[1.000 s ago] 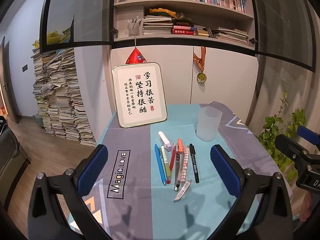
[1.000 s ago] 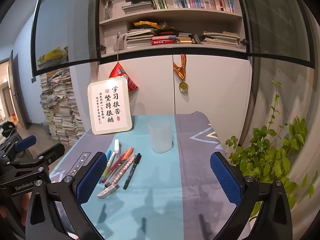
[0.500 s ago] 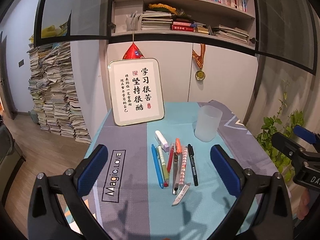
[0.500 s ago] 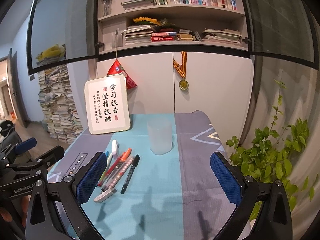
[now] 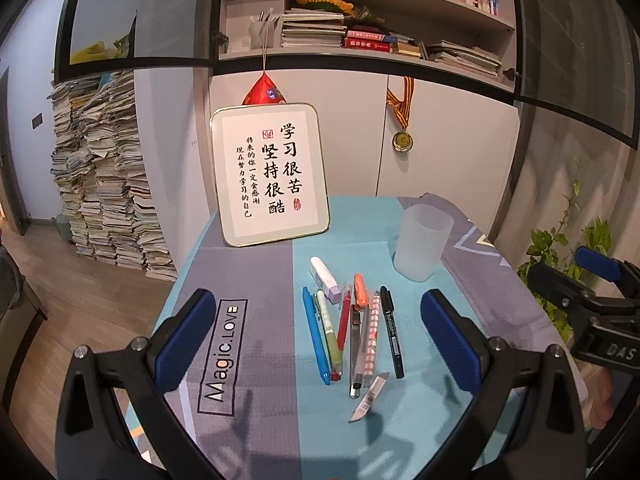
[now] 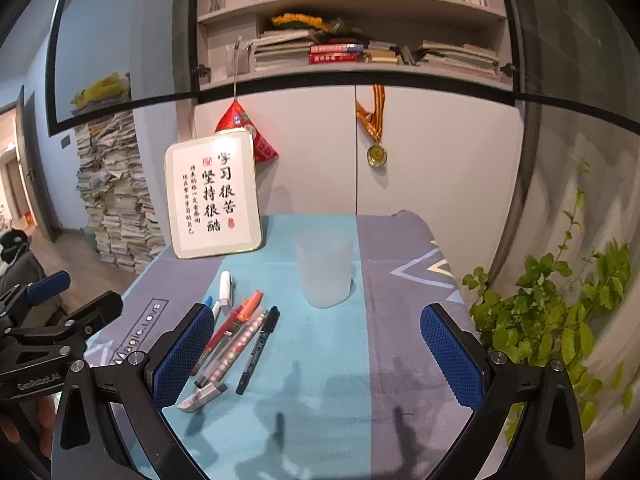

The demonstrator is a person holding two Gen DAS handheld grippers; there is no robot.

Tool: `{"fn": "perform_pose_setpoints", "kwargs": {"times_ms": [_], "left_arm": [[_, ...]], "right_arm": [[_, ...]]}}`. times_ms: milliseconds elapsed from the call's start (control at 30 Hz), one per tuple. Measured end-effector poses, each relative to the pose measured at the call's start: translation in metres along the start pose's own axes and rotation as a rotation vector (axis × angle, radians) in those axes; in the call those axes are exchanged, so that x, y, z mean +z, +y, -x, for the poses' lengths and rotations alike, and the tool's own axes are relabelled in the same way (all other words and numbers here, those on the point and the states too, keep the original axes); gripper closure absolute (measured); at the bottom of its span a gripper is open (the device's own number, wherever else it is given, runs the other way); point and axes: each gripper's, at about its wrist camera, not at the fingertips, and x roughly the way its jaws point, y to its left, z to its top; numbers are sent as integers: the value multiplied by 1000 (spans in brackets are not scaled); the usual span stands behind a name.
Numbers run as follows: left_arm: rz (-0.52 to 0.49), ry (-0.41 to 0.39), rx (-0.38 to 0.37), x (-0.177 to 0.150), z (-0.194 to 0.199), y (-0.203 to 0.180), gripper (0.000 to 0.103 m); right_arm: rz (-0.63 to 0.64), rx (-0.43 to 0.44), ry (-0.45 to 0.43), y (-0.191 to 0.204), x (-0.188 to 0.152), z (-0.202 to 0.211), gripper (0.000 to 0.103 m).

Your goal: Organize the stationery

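You're at the start: nothing picked, every pen on the cloth, the frosted translucent plastic cup [image 5: 423,242] standing upright and, as far as its cloudy wall lets you see, holding nothing.

Both tongs are spread wide with nothing between the pads. Your left gripper [image 5: 318,342] hangs over the near end of the pen row; your right gripper [image 6: 316,354] hangs over bare cloth just right of the row, in front of the cup.

The stationery lies in a loose fan on the teal stripe of the teal and grey tablecloth [image 5: 260,352], near the cup on its left: a blue pen [image 5: 315,337], a green-and-white pen [image 5: 329,334], a red pen [image 5: 344,321], an orange highlighter [image 5: 360,290], a pink patterned pen [image 5: 371,339], a black marker [image 5: 391,331], a white and lilac correction tape [image 5: 324,274] at the far end, and a small grey utility knife [image 5: 368,397] at the near end.

Likely next: pick an outer piece. The black marker is easiest for the right gripper, clear on its right side. Lower, straddle the barrel crosswise, close, then drop it tip-down into the cup. The middle pens touch each other, so leave them till the edges are gone.
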Motion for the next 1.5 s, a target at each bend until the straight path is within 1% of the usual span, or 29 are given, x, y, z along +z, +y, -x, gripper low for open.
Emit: {"fn": "perform_pose_setpoints", "kwargs": {"times_ms": [133,167,233,267,400,467,567,700,833,967,1000,1033,1067,1100,1167,1200,1267,1300,1400,1467,1500], "left_arm": [[1,10,1,-1,-8,1,1],[3,15,1,-2,-11,2,1],[10,27,0,-3,-18,5,1],[14,35,-1,-4,-23,7,1],[27,71,9,-8,-41,16,2],[33,86,7,-10,-49,21,2],[45,113,8,-12,-65,28,2],[44,158,10,-14,-89,34,2],[30,190,2,-15,-107,36,10],[31,225,-6,-18,-122,37,10],[33,230,-9,-19,-124,38,12],[34,234,-10,-19,-126,38,12],[34,237,-10,-19,-127,37,12],[34,242,-11,-19,-128,36,12],[36,247,-22,-19,-130,34,12],[36,249,-29,-19,-131,34,15],[39,264,-43,-21,-132,32,21],[41,271,-53,-21,-132,31,25],[33,273,-85,-19,-128,22,25],[8,266,-115,-17,-124,10,25],[-7,263,-135,-16,-122,2,28]], "right_arm": [[-20,-3,36,-6,1,-17,0],[-21,4,39,-6,2,-21,0],[-9,47,36,-8,5,-32,0],[12,79,30,-10,8,-41,0],[107,66,55,-15,17,-80,0],[101,74,80,-22,22,-101,0],[62,131,124,-30,27,-133,0],[61,136,161,-28,30,-175,0],[79,155,202,-22,30,-210,0],[104,154,187,-13,33,-229,0],[115,148,187,-10,33,-232,4],[122,145,184,-9,33,-234,20],[129,150,189,-8,33,-235,30],[139,155,206,-8,33,-237,29],[117,172,209,-13,33,-231,30],[113,175,209,-14,32,-225,30],[126,133,207,-16,28,-209,30],[139,96,203,-18,25,-198,30],[158,38,200,-31,10,-162,29],[149,17,212,-41,-1,-143,29],[130,15,220,-47,-7,-135,29]]}}
